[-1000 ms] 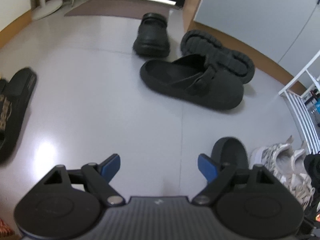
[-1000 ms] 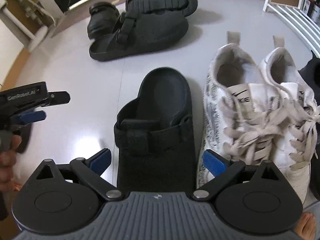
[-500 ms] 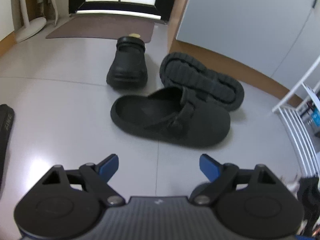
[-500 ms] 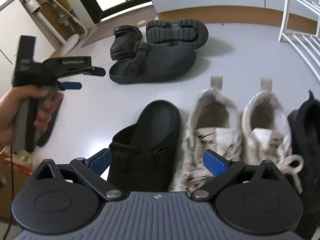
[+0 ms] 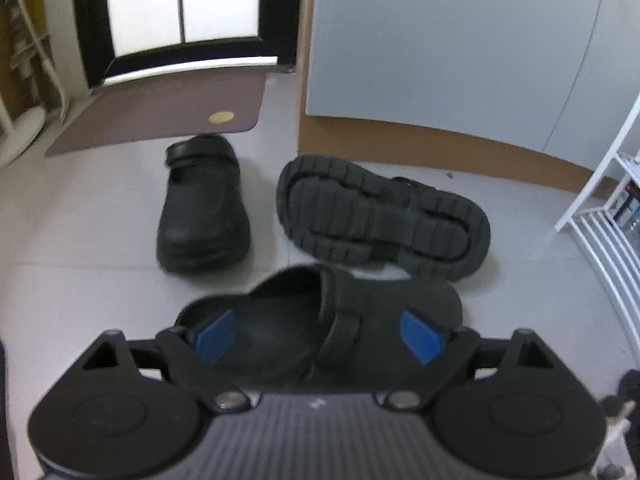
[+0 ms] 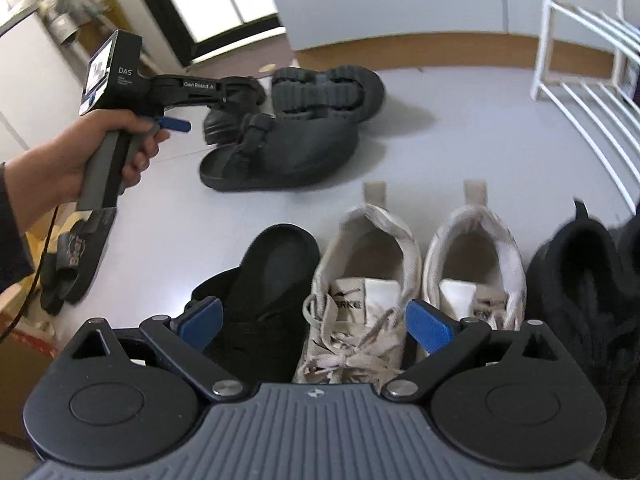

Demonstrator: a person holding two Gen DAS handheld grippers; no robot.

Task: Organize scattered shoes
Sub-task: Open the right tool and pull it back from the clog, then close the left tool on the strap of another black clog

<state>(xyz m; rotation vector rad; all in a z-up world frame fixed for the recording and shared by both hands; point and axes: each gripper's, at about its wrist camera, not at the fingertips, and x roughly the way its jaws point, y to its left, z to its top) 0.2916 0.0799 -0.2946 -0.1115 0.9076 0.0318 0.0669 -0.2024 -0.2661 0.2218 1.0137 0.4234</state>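
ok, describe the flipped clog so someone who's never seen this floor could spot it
Start at the brown baseboard under the grey wall panel. On the floor just in front lies the flipped clog, beside a glossy black shoe and behind its upright mate. It alone shows its chunky lugged sole.

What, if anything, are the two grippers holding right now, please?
Nothing is held. The left gripper hangs open over the dark clog; the right gripper is open above the shoe row.

The left claw point(image 5: 320, 336) has advanced over the upright black clog point(image 5: 344, 320).
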